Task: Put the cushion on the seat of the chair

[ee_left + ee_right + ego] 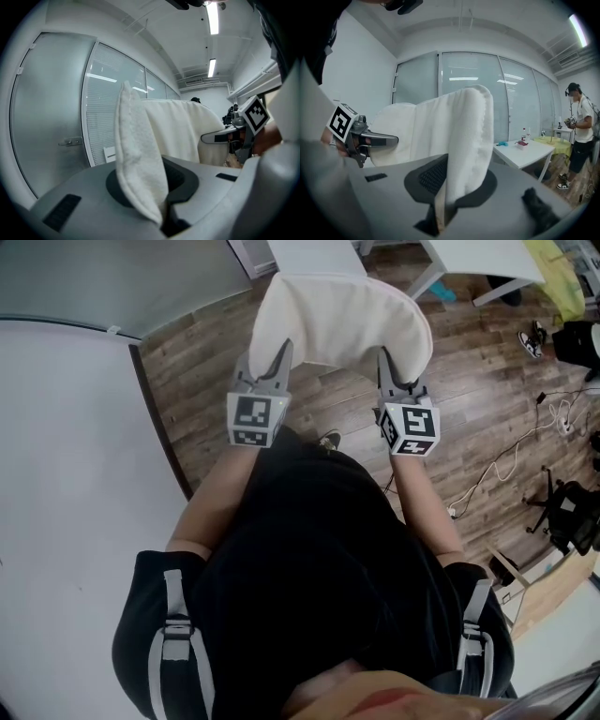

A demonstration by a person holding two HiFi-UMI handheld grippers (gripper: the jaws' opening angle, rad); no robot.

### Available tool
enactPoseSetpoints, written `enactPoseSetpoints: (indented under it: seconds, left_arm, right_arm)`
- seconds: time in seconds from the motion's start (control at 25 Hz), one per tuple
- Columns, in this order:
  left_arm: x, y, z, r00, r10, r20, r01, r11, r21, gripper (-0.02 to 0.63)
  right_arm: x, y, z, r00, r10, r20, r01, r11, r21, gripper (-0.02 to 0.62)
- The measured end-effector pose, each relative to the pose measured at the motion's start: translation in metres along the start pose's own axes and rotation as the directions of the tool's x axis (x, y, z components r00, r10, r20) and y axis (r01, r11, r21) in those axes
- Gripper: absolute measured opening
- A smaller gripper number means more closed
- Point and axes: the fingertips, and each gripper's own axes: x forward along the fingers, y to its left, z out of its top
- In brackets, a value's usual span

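Note:
A cream-white cushion (337,317) hangs in the air in front of me, held by its two near corners over the wooden floor. My left gripper (279,354) is shut on the cushion's left edge (138,159). My right gripper (384,360) is shut on the right edge (466,150). In each gripper view the fabric runs up out of the pinched jaws, and the other gripper (234,136) (361,138) shows beyond it. No chair seat shows in any view.
A white wall (66,484) stands to my left and glass partitions (464,75) lie ahead. White tables (478,259) stand further on, one (525,150) with small items. Cables (525,451) trail on the floor at the right, and a person (581,126) stands far right.

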Motion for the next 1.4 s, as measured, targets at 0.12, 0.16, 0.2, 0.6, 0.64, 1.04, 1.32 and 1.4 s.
enactPoseSetpoints:
  seconds: [0.12,0.16,0.2,0.6,0.64,1.04,1.32,1.4]
  left_arm:
    - [0.004,0.001,-0.002,1.000,0.002,-0.005,-0.002,1.000,0.000,0.055]
    - [0.007,0.002,-0.001,1.000,0.003,-0.006,-0.003,1.000,0.000,0.055]
    - [0.011,0.003,-0.001,1.000,0.004,-0.007,-0.004,1.000,-0.001,0.055]
    - [0.073,0.046,0.012,1.000,-0.029,0.009,0.029,1.000,-0.007,0.055]
    - [0.078,0.052,0.014,0.999,-0.032,0.010,0.032,0.999,-0.008,0.055]
    - [0.137,0.130,0.017,0.997,-0.073,0.006,0.074,0.997,-0.032,0.055]
    - [0.169,0.177,0.018,0.995,-0.099,0.013,0.099,0.994,-0.038,0.055]
    - [0.176,0.183,0.020,0.994,-0.105,0.015,0.106,0.993,-0.042,0.055]
  right_arm:
    - [0.004,-0.001,-0.001,1.000,0.011,-0.001,-0.011,1.000,0.002,0.046]
    - [0.007,-0.002,-0.001,1.000,0.016,-0.003,-0.016,1.000,0.002,0.046]
    - [0.010,-0.004,-0.001,1.000,0.017,-0.005,-0.017,1.000,0.002,0.046]
    - [0.074,-0.026,0.020,1.000,-0.013,-0.015,0.013,1.000,-0.015,0.046]
    - [0.081,-0.027,0.023,1.000,-0.017,-0.015,0.016,1.000,-0.017,0.046]
    - [0.172,-0.022,0.045,0.998,-0.041,-0.053,0.040,0.999,-0.022,0.046]
    - [0.220,-0.017,0.060,0.996,-0.071,-0.053,0.069,0.997,-0.035,0.046]
    - [0.229,-0.018,0.063,0.996,-0.076,-0.054,0.074,0.997,-0.038,0.046]
